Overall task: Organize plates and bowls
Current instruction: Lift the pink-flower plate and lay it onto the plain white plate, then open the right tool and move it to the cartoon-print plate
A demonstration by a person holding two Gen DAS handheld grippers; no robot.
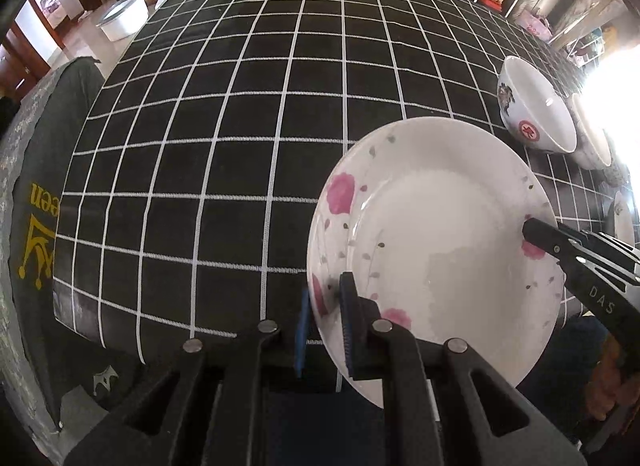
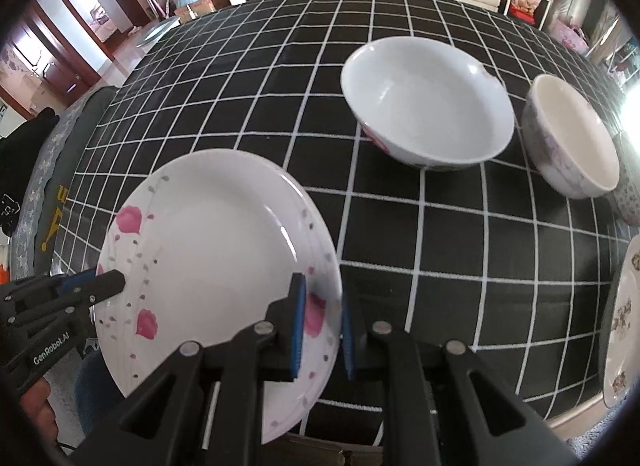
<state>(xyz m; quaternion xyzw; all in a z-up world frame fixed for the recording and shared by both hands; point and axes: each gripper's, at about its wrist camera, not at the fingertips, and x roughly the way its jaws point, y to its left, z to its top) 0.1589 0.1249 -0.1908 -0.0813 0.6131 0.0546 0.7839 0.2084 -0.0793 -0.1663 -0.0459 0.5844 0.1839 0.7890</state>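
**Plate carried by both rims above the checked table**

A cluttered room with shelves and a white cabinet lies behind a table [image 2: 400, 225] covered by a black cloth with white grid lines. Above its near edge a pink-flowered plate [image 1: 432, 234] is held by both grippers, one at each side. The left gripper [image 1: 326, 326] is clamped narrowly on the plate's left rim, one blue pad above and one below. The right gripper [image 2: 322, 330] is closed the same way on the opposite rim. Further back, to the right, a white bowl [image 2: 424, 101] and a cream bowl [image 2: 572, 137] stand just beside each other, and a patterned plate [image 2: 624, 326] lies at the far right edge.

The step in hand is judged to be the setting down of the plate. Both rims should be lowered together so the plate is kept level and no twist is put through the pads. The grip should be eased only once the base is borne by the cloth. Room should be left clear of the bowls.
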